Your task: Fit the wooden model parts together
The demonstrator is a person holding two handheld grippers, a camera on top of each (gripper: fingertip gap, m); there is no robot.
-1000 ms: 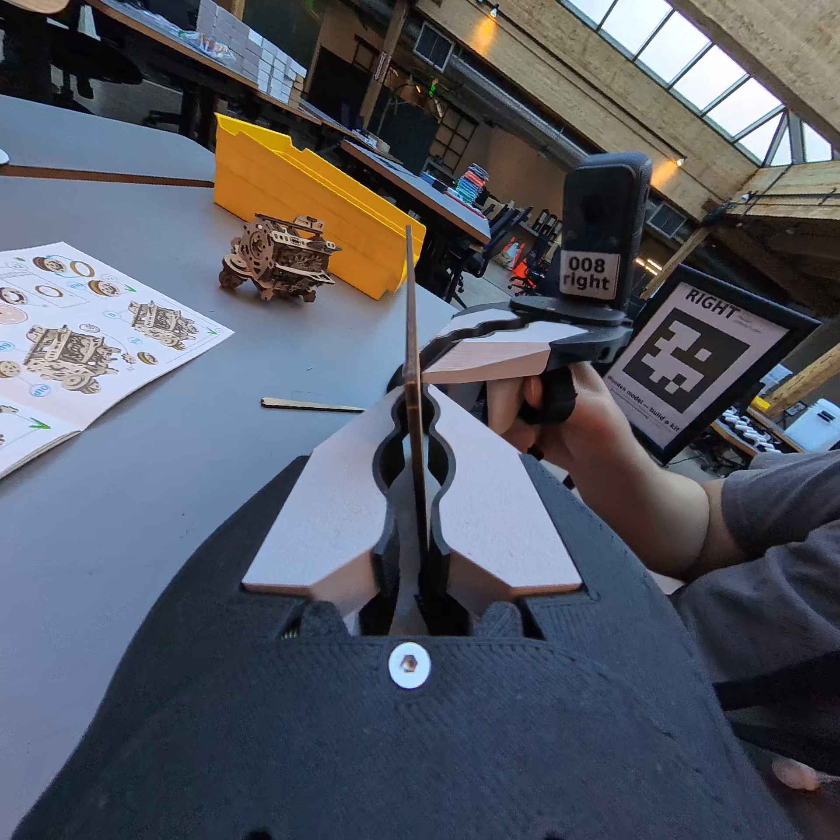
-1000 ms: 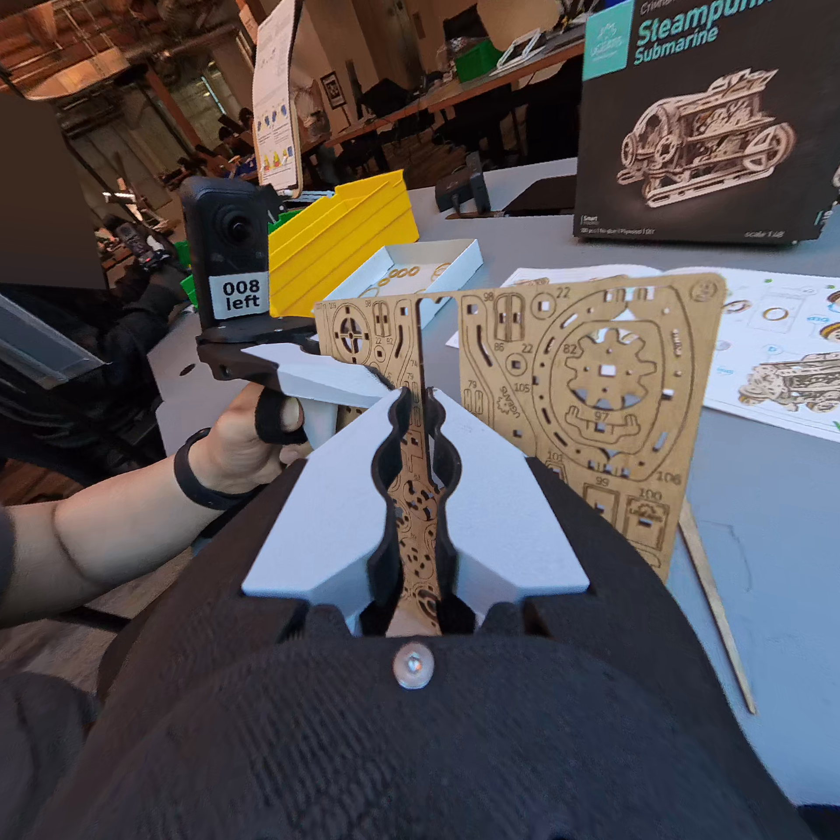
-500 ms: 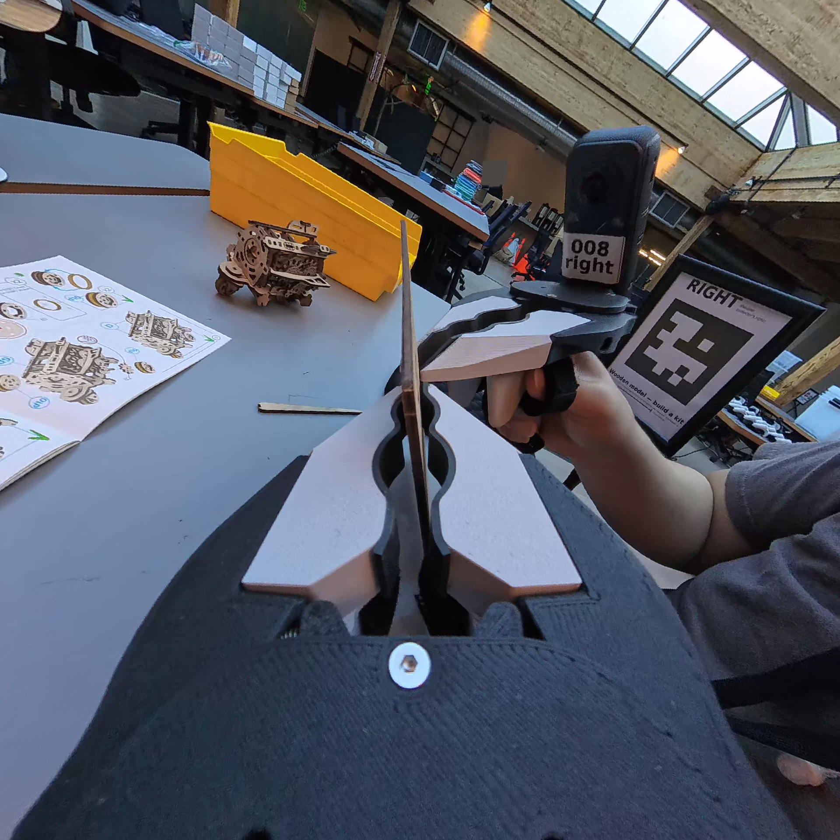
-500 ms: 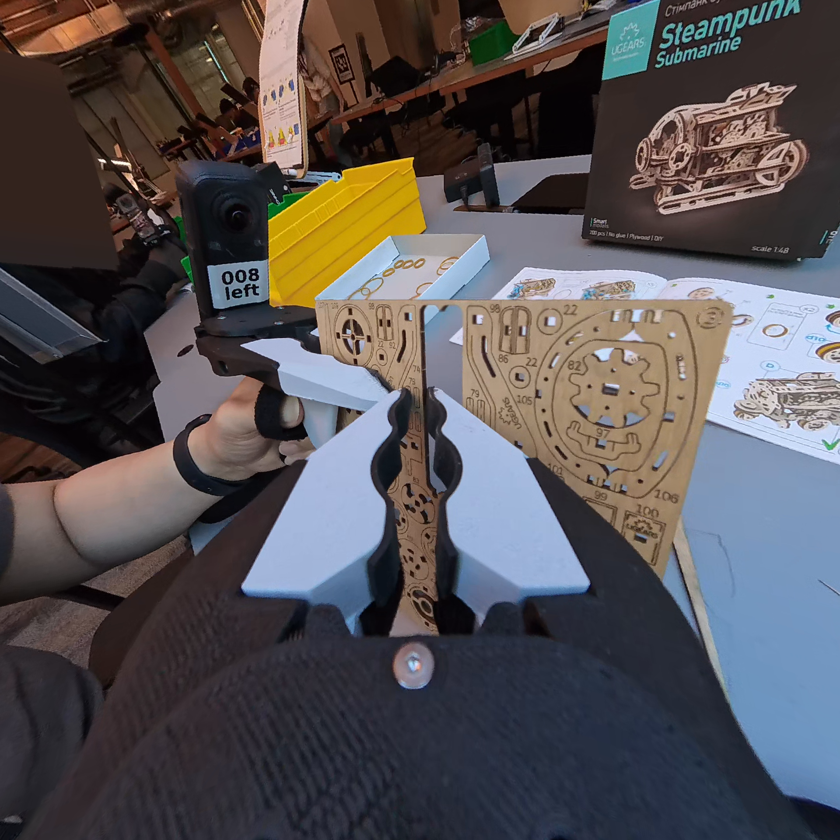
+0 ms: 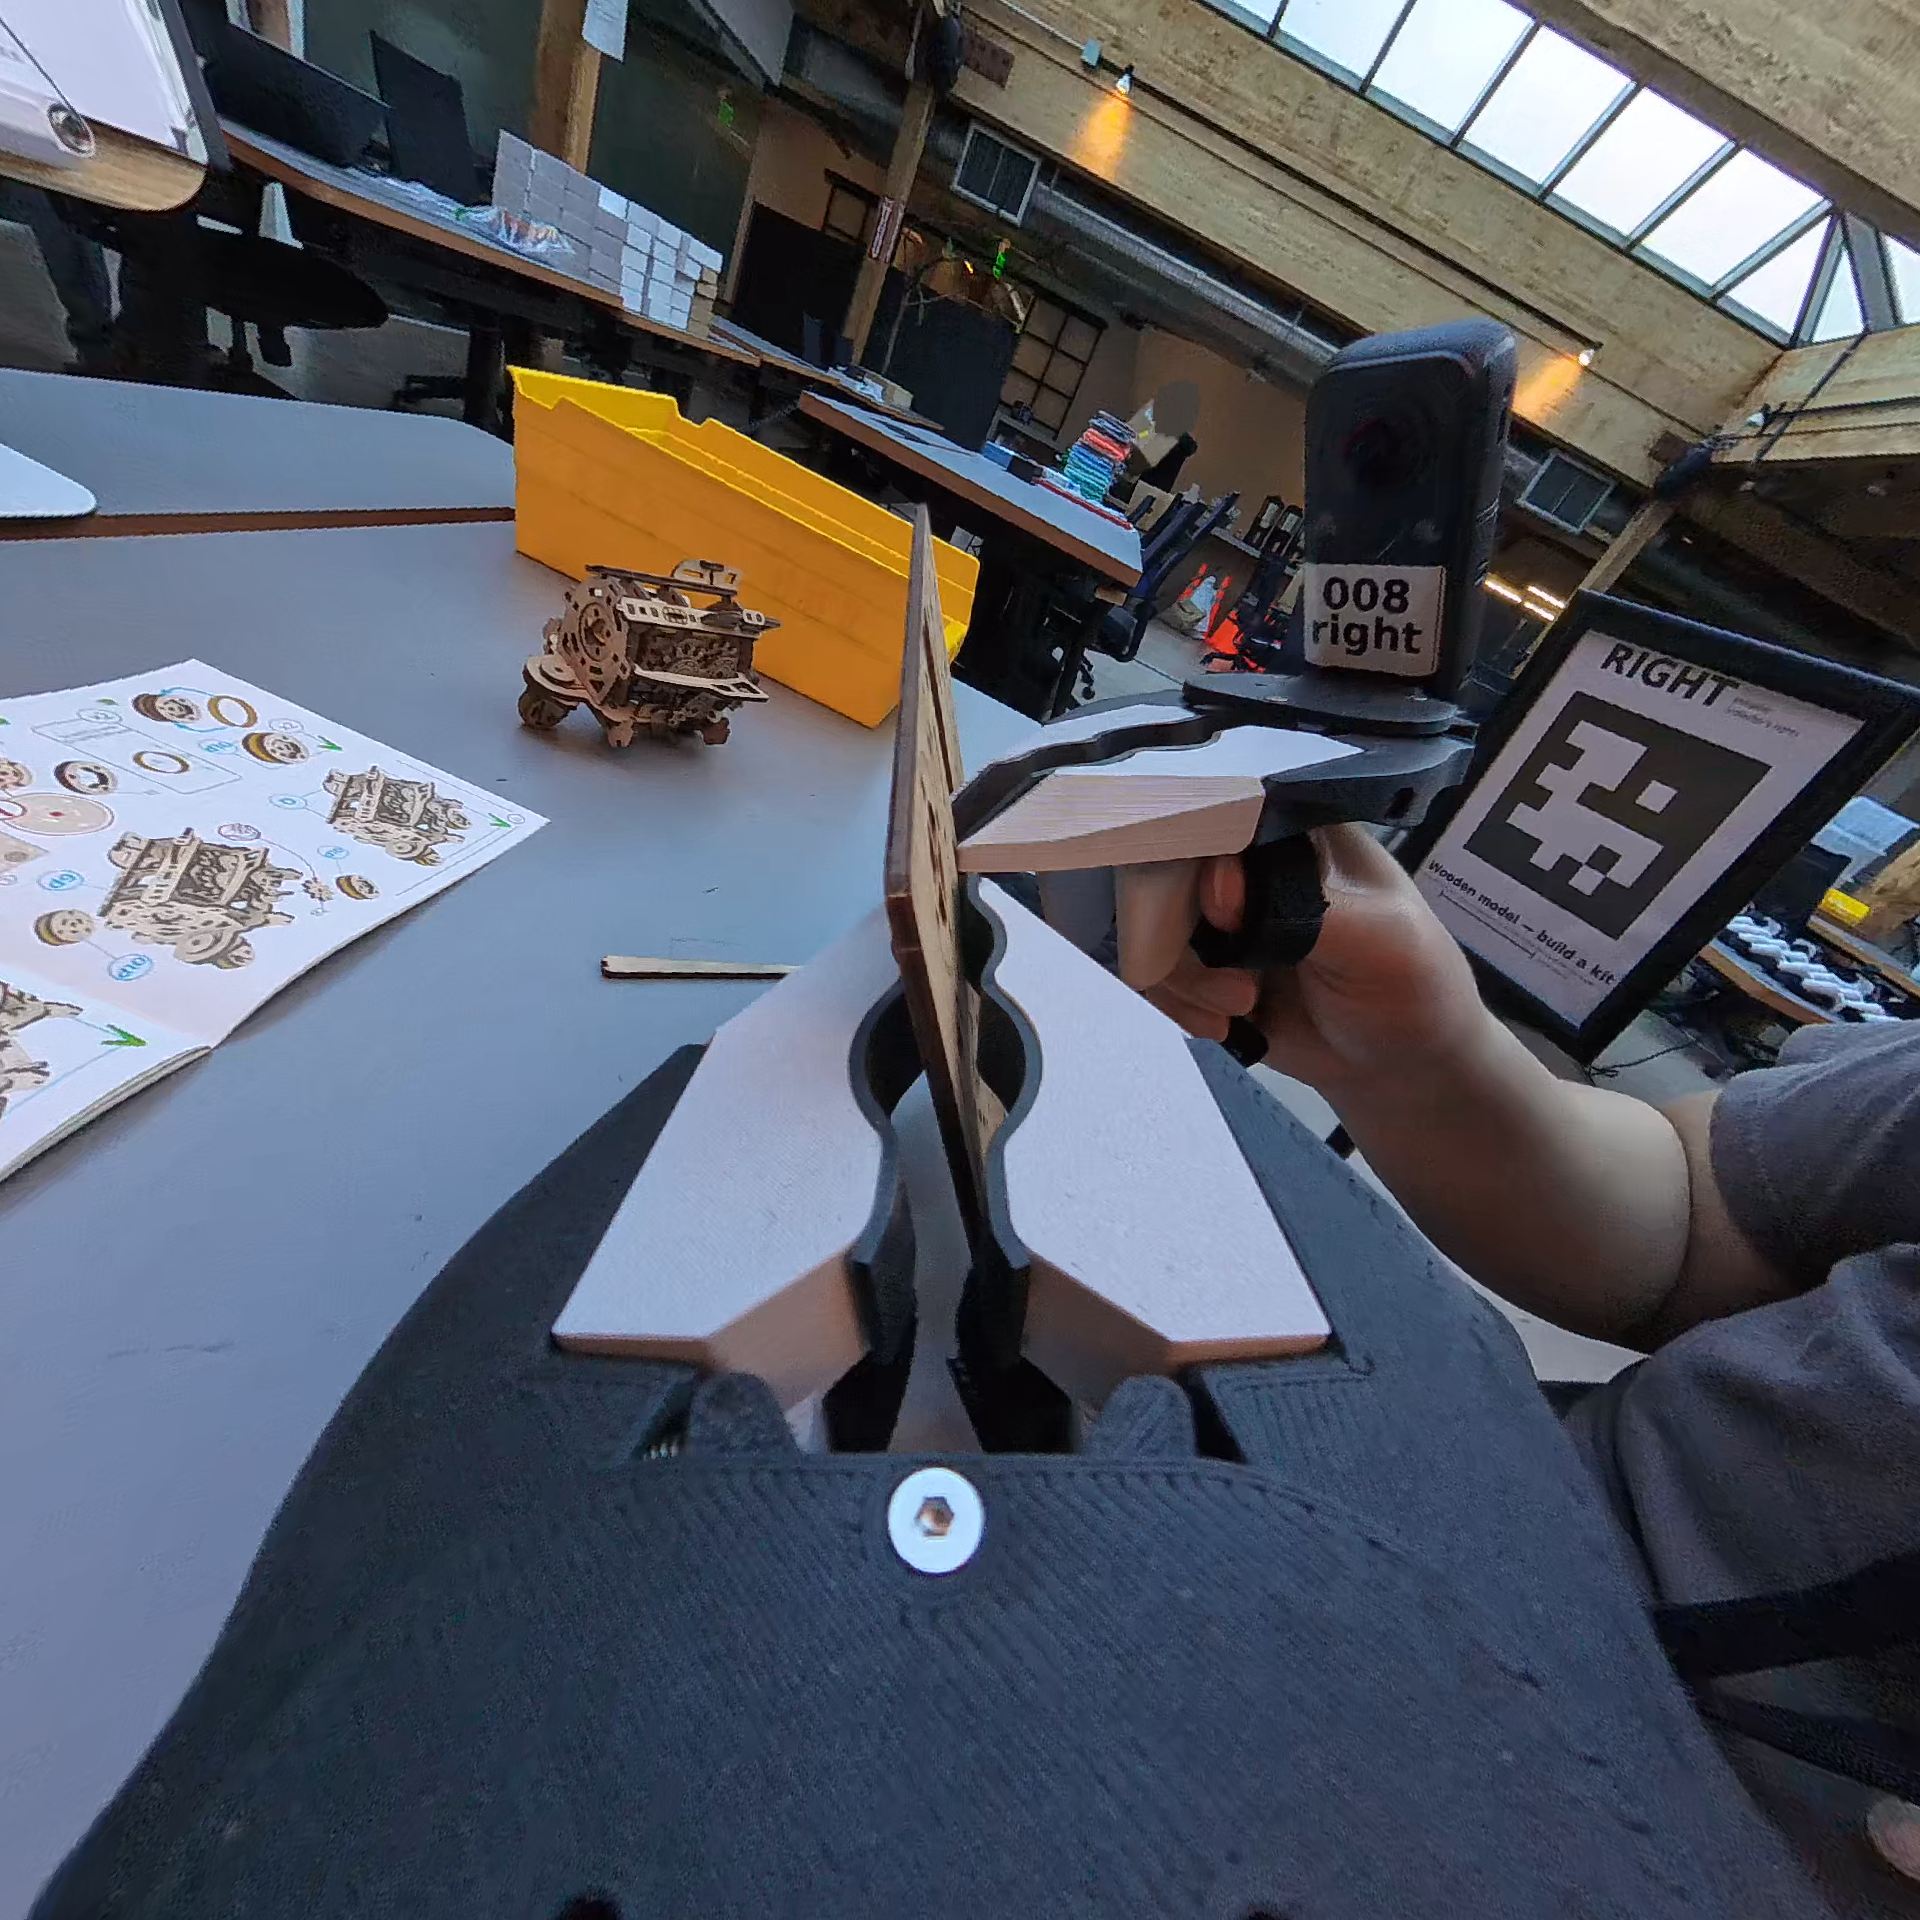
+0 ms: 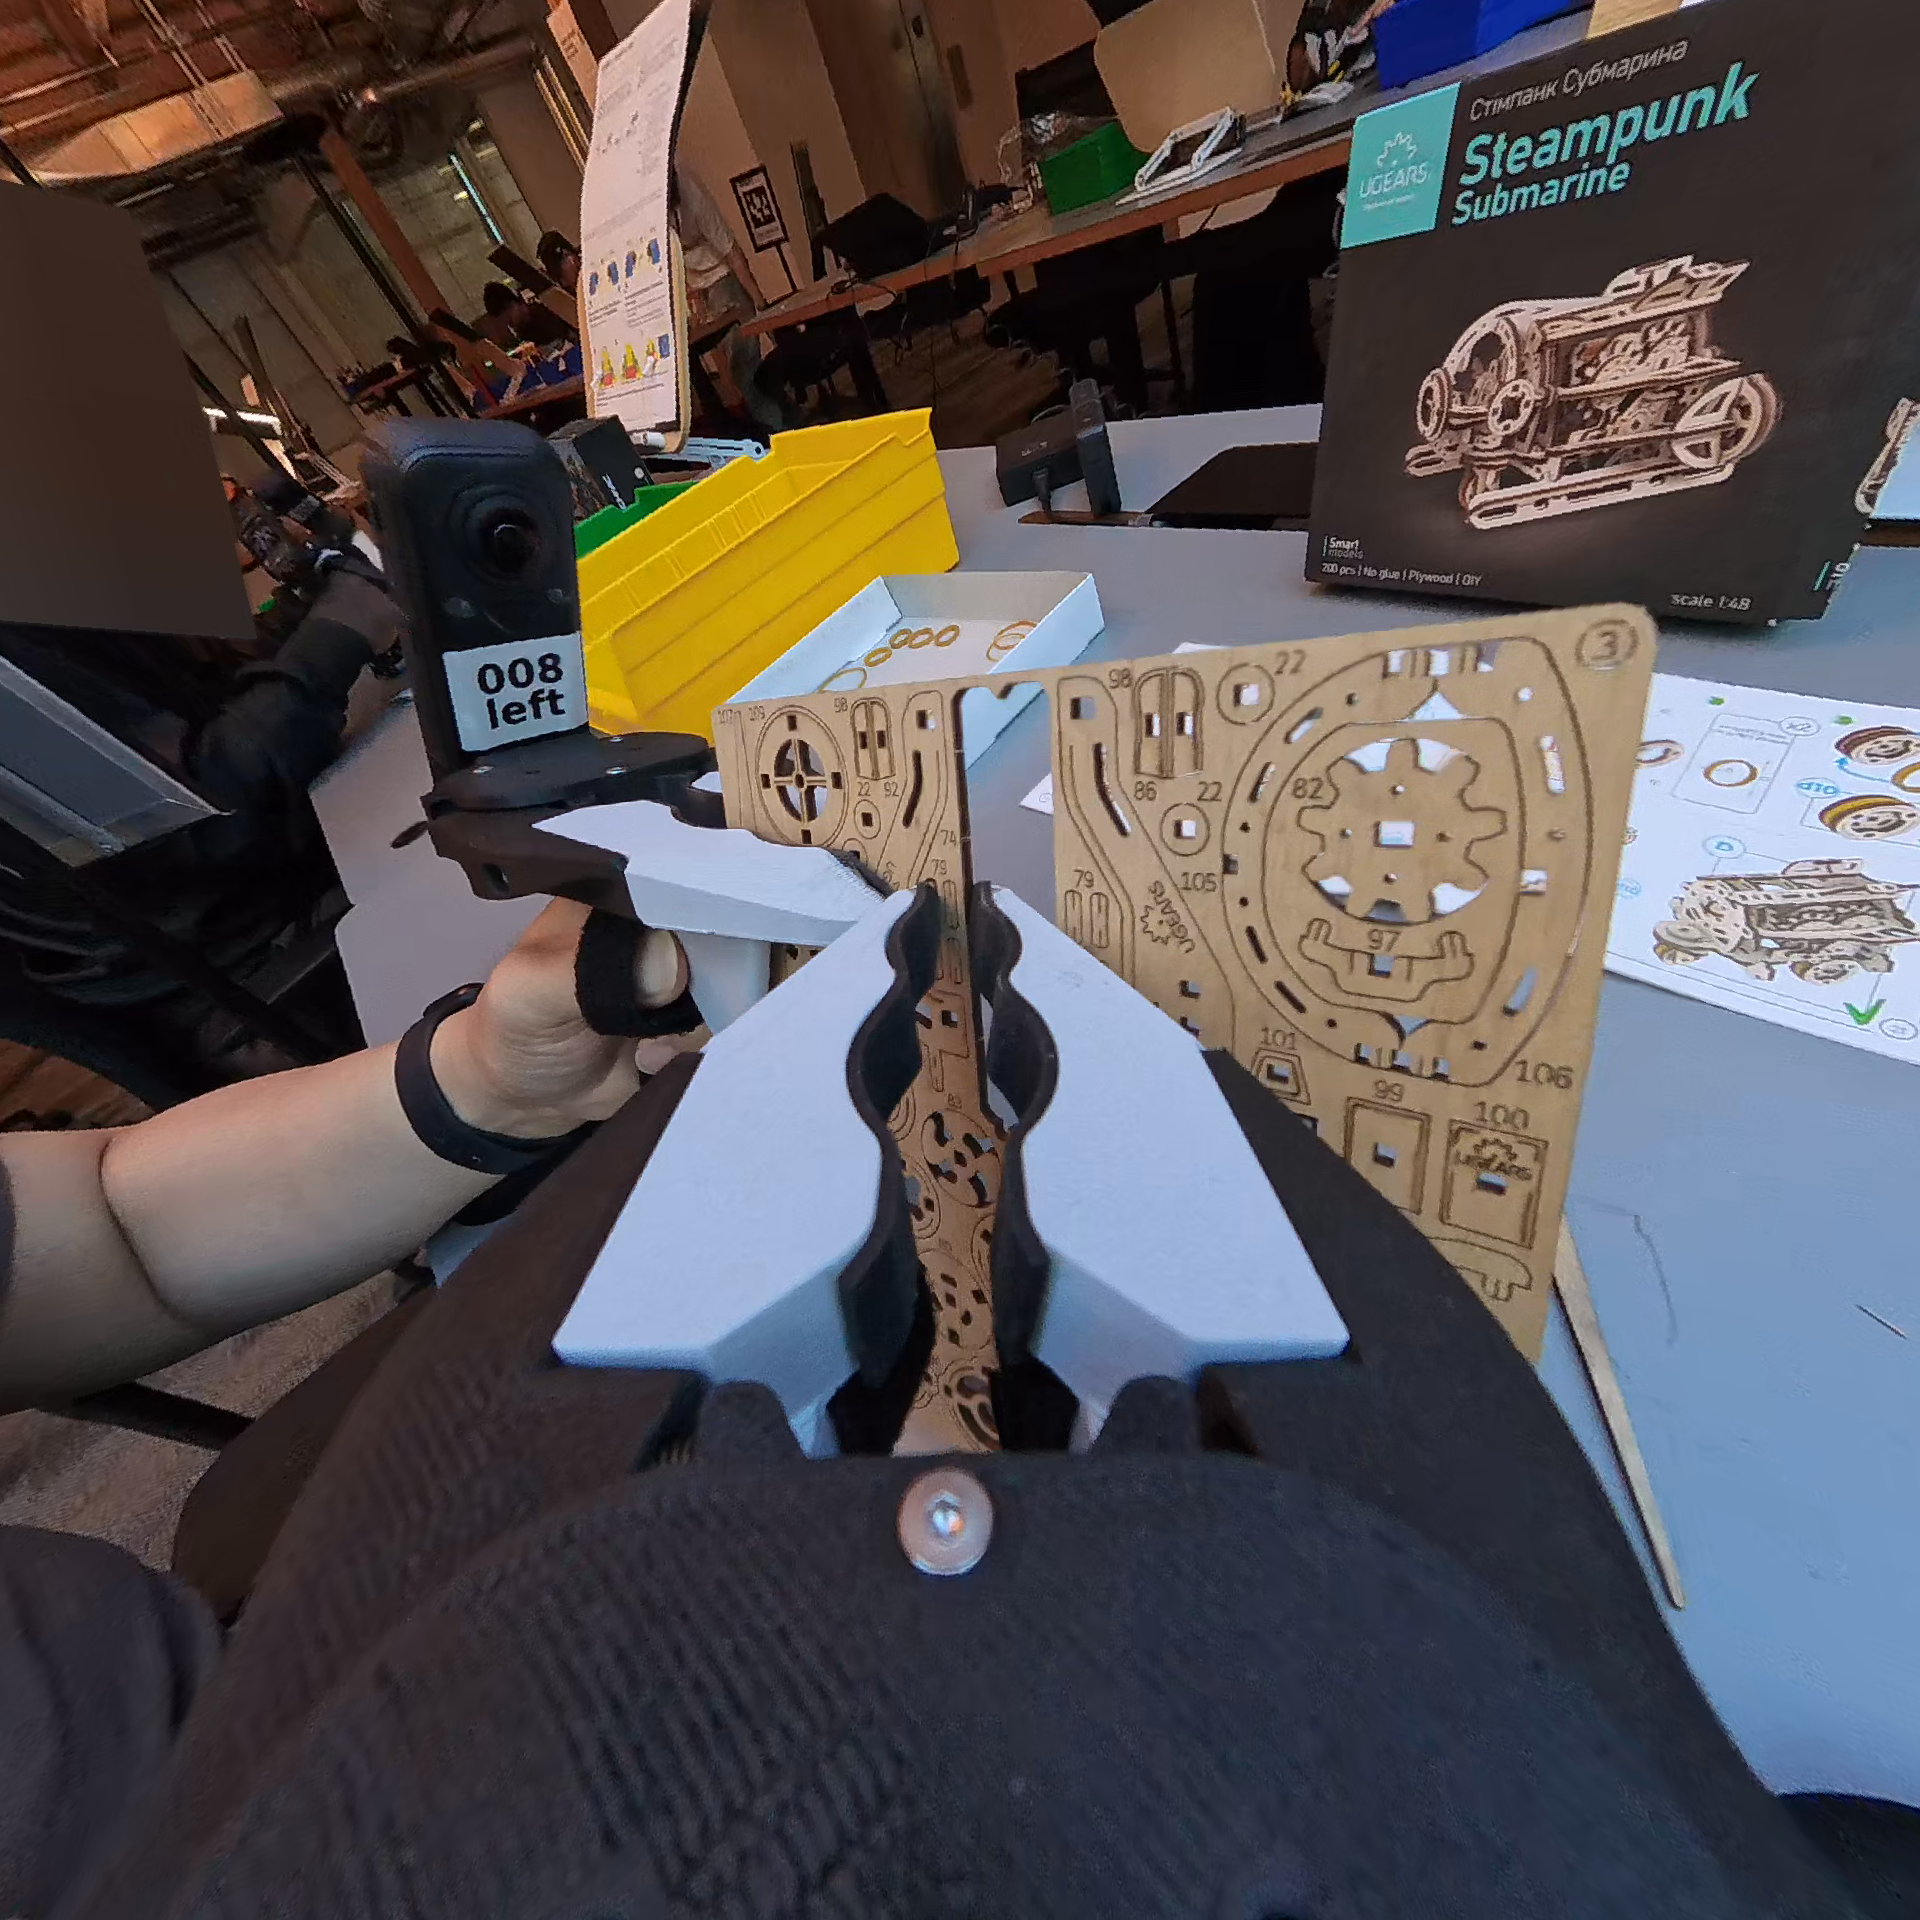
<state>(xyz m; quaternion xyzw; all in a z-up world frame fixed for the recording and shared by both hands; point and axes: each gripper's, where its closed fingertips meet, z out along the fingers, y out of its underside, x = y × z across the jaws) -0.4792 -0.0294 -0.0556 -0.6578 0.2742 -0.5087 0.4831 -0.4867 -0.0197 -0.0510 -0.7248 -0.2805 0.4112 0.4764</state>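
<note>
A laser-cut plywood parts sheet (image 6: 1351, 883) stands upright above the grey table. In the left wrist view it shows edge-on (image 5: 925, 727). My left gripper (image 5: 940, 914) is shut on the sheet's left edge; it also shows in the right wrist view (image 6: 862, 873). My right gripper (image 6: 956, 894) faces the sheet's front. Its jaws are closed on a thin wooden strip (image 6: 968, 790), seen edge-on beside a slot in the sheet. In the left wrist view the right gripper (image 5: 971, 821) meets the sheet from the right. A part-built wooden model (image 5: 644, 655) sits on the table.
An open instruction booklet (image 5: 208, 831) lies on the table, also in the right wrist view (image 6: 1766, 831). A yellow bin (image 5: 727, 520), a white tray (image 6: 935, 644) with rings, the dark kit box (image 6: 1610, 312) and a framed sign (image 5: 1631, 821) stand around. A loose wooden stick (image 5: 696, 968) lies nearby. Only a small space, under 4 cm, lies between the two pairs of fingers. About 25 cm separates my right fingertips from the part-built wooden model (image 5: 644, 655).
Both grippers keep their hold. The sheet has risen a little and tilted slightly, so a sliver of its face now shows in the left wrist view.
</note>
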